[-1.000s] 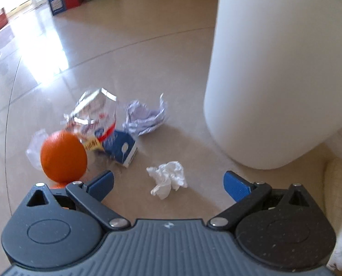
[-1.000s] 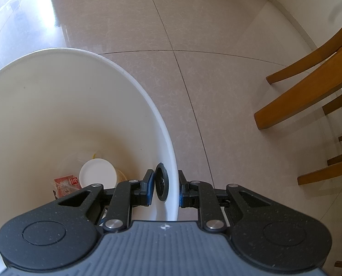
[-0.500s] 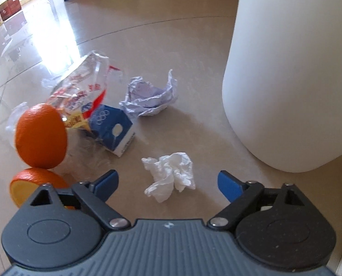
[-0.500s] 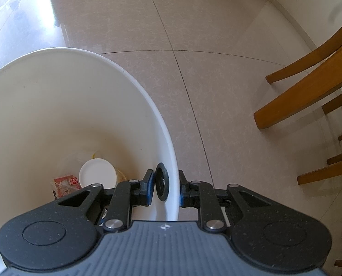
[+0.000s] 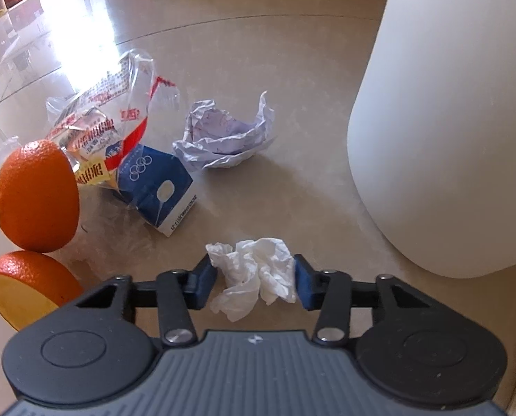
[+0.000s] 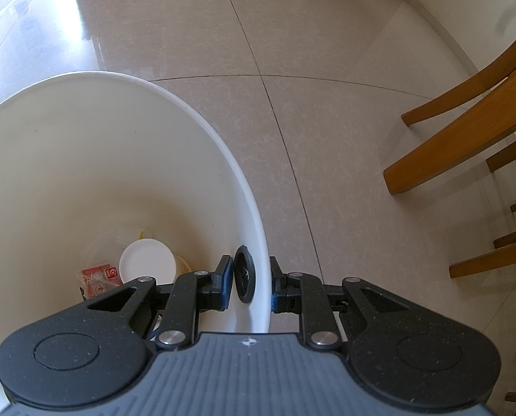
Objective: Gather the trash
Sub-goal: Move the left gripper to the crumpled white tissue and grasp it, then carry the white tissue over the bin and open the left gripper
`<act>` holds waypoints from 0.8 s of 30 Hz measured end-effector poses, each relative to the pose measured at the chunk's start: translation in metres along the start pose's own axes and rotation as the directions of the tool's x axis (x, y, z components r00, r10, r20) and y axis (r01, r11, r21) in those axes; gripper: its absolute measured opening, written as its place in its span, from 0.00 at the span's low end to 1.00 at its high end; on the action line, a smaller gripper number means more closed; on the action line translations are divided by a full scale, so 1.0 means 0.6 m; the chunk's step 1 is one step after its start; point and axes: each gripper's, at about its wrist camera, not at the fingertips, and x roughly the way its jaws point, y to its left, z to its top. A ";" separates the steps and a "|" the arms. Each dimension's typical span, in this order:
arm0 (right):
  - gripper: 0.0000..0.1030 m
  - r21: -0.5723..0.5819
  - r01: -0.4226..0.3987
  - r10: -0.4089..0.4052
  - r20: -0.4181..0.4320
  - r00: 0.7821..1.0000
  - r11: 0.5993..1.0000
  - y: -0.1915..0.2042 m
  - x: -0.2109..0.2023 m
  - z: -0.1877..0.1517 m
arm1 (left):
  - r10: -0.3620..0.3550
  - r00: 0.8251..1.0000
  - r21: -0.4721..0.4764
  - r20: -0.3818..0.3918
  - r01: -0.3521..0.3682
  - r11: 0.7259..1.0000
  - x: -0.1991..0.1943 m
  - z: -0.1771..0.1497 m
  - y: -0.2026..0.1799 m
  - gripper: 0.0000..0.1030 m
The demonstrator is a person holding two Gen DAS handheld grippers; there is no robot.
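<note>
Closing now, my left gripper (image 5: 256,282) pinches the crumpled white tissue (image 5: 254,274), soft and creased, at lower centre; my right gripper (image 6: 247,286) clamps the white bin's (image 6: 223,159) rim.

One whole orange (image 5: 36,194), one orange half (image 5: 22,289), two crumpled paper wads (image 5: 254,274), one carton (image 5: 157,190), one plastic wrapper (image 5: 108,121), one bin (image 5: 458,121).
</note>
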 end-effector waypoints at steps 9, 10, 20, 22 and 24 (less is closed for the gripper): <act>0.23 -0.004 0.001 -0.001 0.001 1.000 1.000 0.000 0.001 0.000 | -0.035 0.999 0.002 -0.026 0.035 0.999 -0.014 -0.001 0.006 0.28; 0.23 -0.005 0.002 -0.002 0.000 1.000 1.000 0.000 0.000 0.000 | -0.030 0.999 0.015 -0.029 0.031 0.999 -0.016 0.000 0.004 0.26; 0.23 -0.003 0.002 -0.002 0.000 1.000 1.000 0.000 0.001 -0.001 | -0.051 0.998 0.081 -0.034 0.054 0.995 -0.058 0.015 0.006 0.23; 0.23 -0.004 0.002 -0.002 0.001 1.000 1.000 0.000 0.000 -0.001 | -0.059 0.997 0.098 -0.046 0.064 0.993 -0.072 0.019 0.007 0.23; 0.23 -0.004 0.002 -0.002 0.001 1.000 1.000 0.000 0.001 -0.001 | -0.072 0.996 0.125 -0.056 0.078 0.989 -0.093 0.027 0.005 0.23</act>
